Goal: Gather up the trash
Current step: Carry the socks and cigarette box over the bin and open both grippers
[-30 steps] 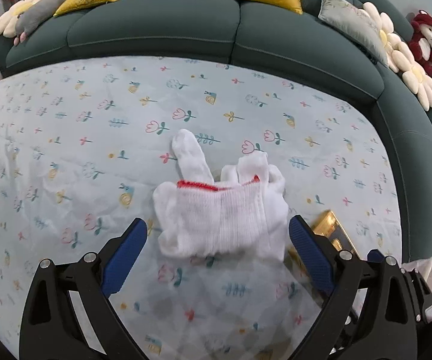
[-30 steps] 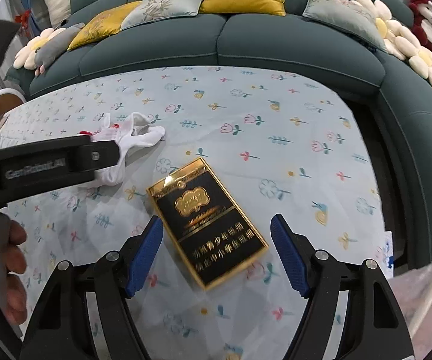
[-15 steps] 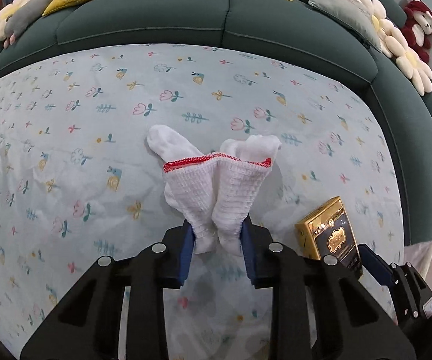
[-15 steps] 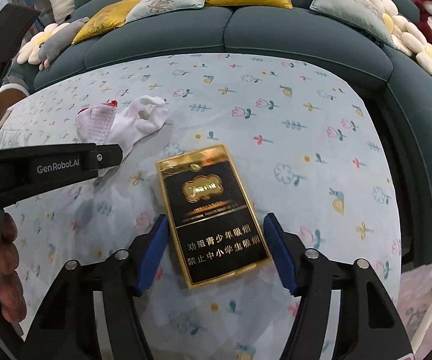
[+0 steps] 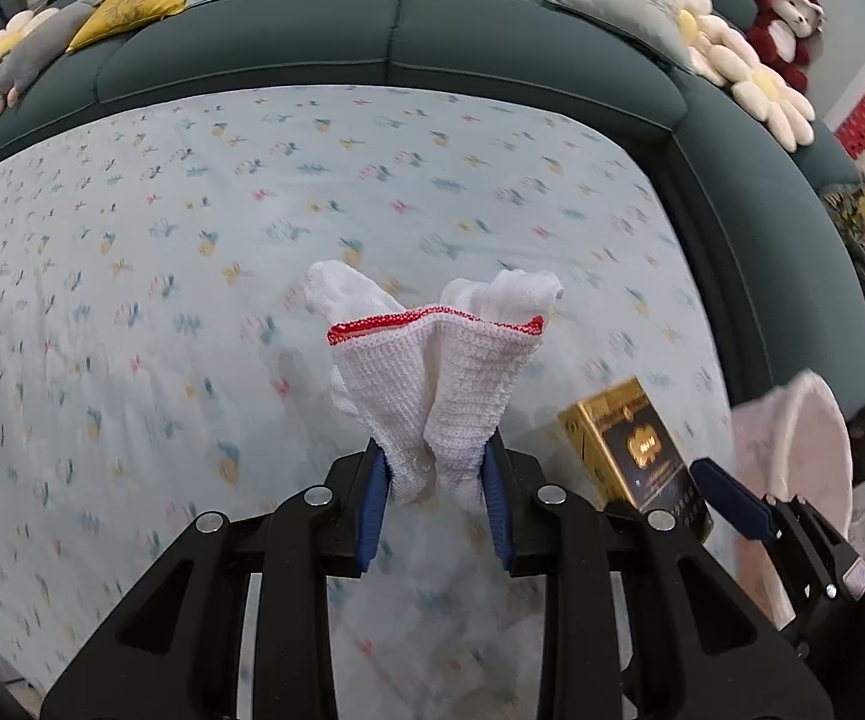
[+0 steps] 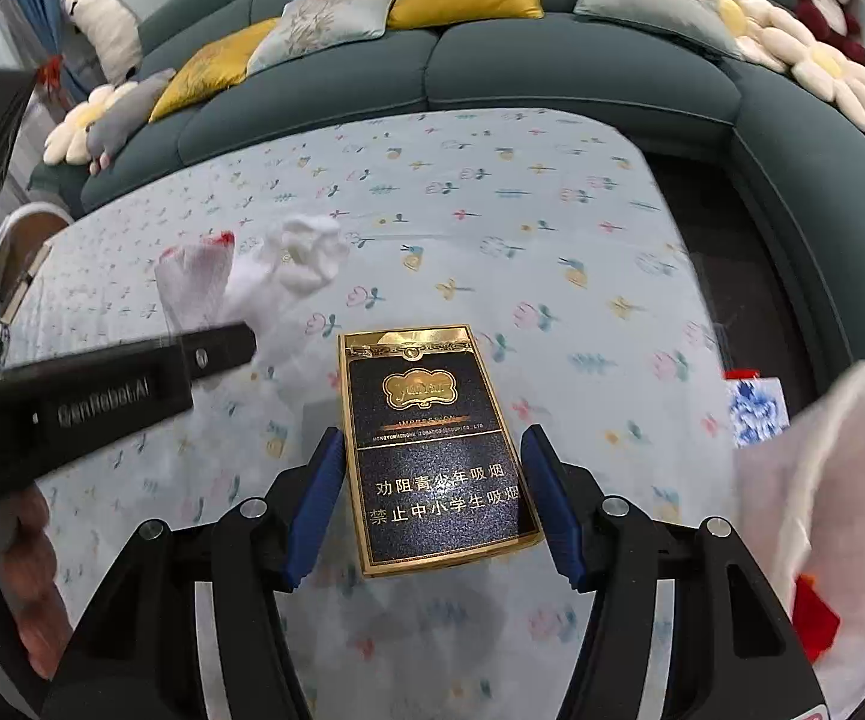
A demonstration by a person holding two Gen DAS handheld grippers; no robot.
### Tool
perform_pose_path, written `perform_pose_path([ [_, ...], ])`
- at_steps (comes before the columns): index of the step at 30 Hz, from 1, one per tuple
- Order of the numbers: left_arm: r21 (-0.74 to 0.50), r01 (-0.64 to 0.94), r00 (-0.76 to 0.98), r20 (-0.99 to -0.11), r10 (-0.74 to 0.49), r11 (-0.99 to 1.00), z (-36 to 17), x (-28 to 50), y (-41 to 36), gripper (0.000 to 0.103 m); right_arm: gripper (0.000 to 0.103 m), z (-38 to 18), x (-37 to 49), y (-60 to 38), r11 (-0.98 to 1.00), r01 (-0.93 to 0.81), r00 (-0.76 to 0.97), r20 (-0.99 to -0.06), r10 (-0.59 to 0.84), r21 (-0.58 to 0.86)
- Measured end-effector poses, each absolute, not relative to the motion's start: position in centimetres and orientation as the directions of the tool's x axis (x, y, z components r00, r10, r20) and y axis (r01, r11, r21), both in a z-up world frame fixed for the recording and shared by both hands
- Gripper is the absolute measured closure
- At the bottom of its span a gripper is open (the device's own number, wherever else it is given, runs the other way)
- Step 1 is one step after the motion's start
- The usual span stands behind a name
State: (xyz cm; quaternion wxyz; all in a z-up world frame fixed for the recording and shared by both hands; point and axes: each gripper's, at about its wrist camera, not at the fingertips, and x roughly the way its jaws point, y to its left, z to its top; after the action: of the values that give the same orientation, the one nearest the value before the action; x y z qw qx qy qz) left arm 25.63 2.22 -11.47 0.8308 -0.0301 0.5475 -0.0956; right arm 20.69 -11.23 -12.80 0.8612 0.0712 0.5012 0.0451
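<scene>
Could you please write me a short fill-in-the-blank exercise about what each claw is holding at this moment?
1. The left claw is shut on a white ____ with a red-trimmed cuff.
2. The right claw grips a black box whose border is ____ in colour.
3. The tablecloth under both claws is printed with small ____.
4. Behind the table, the dark green sofa carries cushions and a dark red plush ____ at its right end.

Missing words: glove; gold; flowers; bear
</scene>
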Motion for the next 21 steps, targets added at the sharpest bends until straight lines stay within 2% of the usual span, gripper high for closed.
perform_pose_path([
  [21,-0.184,0.259,0.391,-0.877,-0.277,0.948,-6.8,15.8,-6.9,0.075,0.045,-7.1,9.7,-22.3,0.961,0.171,0.631,-0.773,0.064,0.219],
])
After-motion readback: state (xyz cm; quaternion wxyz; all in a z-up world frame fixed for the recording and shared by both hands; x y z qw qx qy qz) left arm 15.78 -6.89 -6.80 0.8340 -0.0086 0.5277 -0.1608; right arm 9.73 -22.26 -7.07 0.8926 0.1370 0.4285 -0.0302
